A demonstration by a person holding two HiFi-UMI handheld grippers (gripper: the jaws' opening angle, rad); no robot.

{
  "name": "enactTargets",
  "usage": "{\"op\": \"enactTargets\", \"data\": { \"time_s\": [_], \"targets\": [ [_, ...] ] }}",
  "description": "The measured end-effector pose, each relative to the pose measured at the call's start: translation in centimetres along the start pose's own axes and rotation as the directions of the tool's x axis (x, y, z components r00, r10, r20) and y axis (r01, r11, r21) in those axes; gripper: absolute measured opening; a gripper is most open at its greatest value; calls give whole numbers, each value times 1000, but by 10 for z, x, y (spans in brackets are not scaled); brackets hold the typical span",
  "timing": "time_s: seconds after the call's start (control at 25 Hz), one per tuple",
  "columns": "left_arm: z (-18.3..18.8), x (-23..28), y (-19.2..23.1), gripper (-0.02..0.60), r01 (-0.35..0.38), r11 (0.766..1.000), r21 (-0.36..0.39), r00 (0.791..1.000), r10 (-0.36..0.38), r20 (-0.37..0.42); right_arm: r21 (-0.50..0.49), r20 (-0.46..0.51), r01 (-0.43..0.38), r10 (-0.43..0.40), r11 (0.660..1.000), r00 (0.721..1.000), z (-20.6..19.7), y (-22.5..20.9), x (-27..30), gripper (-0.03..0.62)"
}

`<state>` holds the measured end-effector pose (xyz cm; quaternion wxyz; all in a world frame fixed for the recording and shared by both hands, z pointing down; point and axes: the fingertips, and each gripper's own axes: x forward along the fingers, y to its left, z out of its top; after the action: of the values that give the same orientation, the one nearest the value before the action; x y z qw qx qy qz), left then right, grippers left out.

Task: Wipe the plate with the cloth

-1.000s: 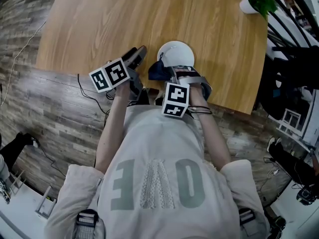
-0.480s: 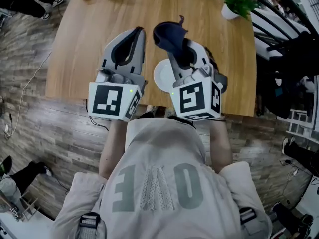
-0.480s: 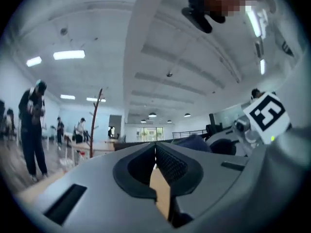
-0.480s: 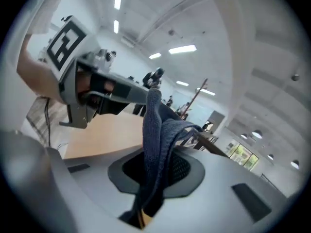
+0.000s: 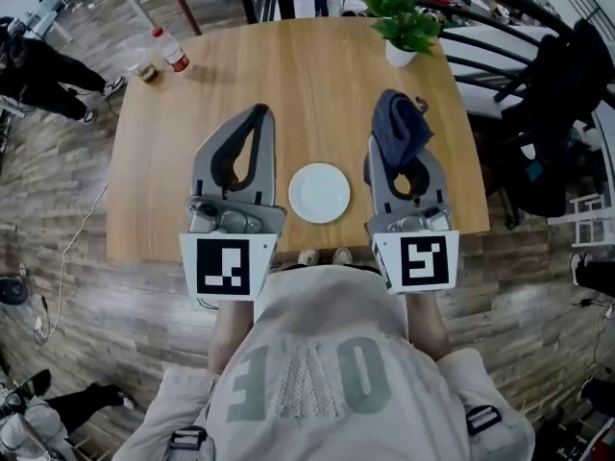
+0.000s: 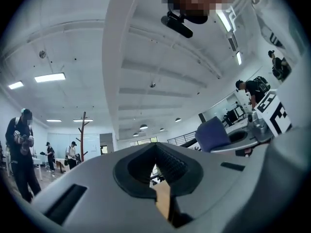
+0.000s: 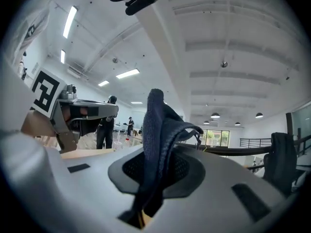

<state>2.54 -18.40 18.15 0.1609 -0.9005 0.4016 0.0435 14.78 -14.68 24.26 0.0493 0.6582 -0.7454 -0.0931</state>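
Cloth (image 5: 399,118) pinched lengthwise in the right gripper (image 5: 396,140), free end past its fingertips; left gripper (image 5: 256,118) closed tight, empty.

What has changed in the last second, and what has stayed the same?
Both grippers rose from the plate and now flank it. The right gripper lifted the cloth off the plate; the left gripper shut its jaws, empty. The grip on the cloth and the plate's place on the table stayed.

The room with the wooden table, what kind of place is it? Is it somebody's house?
Probably a big open office or workshop, not a house: it has long ceiling lights, several people standing around, and a metal railing.
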Motion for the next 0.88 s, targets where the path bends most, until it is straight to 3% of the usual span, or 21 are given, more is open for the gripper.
{"op": "enactTargets", "data": {
  "time_s": [0.48, 0.88],
  "targets": [
    [-5, 8, -11, 9, 22, 1000, -16, 999, -22, -40, 10, -18, 43, -43, 999, 999, -4, -13, -10, 57],
    [-12, 14, -9, 9, 14, 999, -34, 998, -16, -57, 7, -50, 16, -15, 1000, 999, -15, -13, -3, 55]
  ]
}}
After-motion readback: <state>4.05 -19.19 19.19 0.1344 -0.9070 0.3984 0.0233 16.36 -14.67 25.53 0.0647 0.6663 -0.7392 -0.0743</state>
